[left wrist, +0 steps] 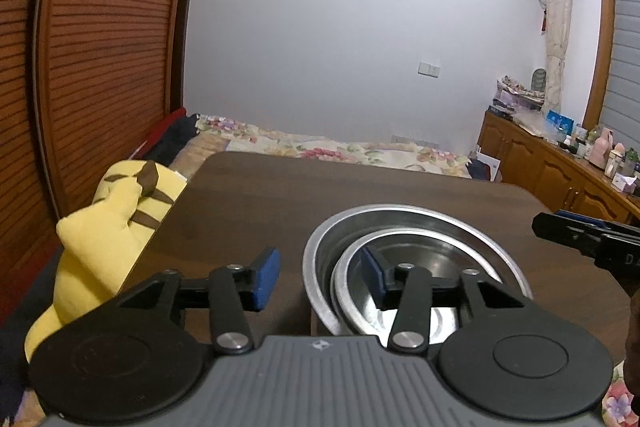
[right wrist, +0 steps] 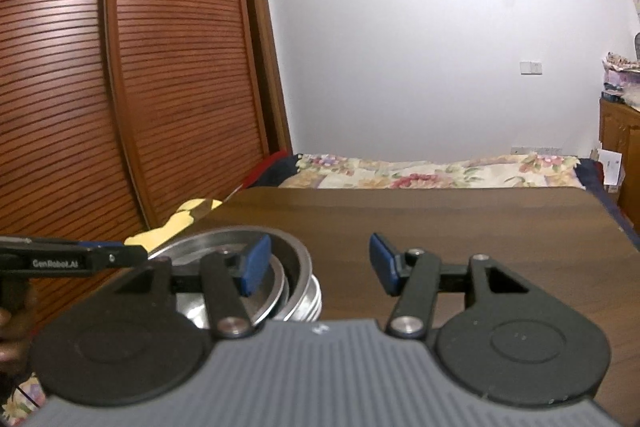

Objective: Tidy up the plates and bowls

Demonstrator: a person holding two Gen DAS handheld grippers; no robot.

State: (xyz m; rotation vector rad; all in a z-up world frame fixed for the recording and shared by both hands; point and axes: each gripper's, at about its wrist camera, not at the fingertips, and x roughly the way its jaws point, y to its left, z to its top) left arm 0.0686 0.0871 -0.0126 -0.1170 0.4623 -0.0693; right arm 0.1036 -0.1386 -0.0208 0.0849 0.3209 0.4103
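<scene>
Behind everything in the left wrist view is a pale wall, with a slatted brown wardrobe door (left wrist: 100,47) at the left of the frame and a bed with a flowery cover (left wrist: 320,147) in the middle. Lower down is the dark brown wooden worktop (left wrist: 260,207). A yellow soft toy (left wrist: 108,223) lies at its left edge. Right of centre sits a big shiny metal bowl (left wrist: 472,227) with a smaller shiny metal bowl (left wrist: 432,259) inside it. The left gripper (left wrist: 320,277) has its blue pads apart. One pad is over the bare worktop, the other over the small bowl, and the near rims of both bowls lie between them. Nothing is squeezed. The right gripper (left wrist: 584,235) pokes in at the right edge.

From the right wrist view, the same wardrobe door (right wrist: 160,67), bed (right wrist: 440,175) and worktop (right wrist: 440,227) show. The bowls (right wrist: 296,267) are at the lower left, stacked together. The right gripper (right wrist: 320,265) has its pads apart and holds nothing. Its left pad is in front of the bowls, its right pad over bare wood. The left gripper (right wrist: 100,257) reaches in from the left.
</scene>
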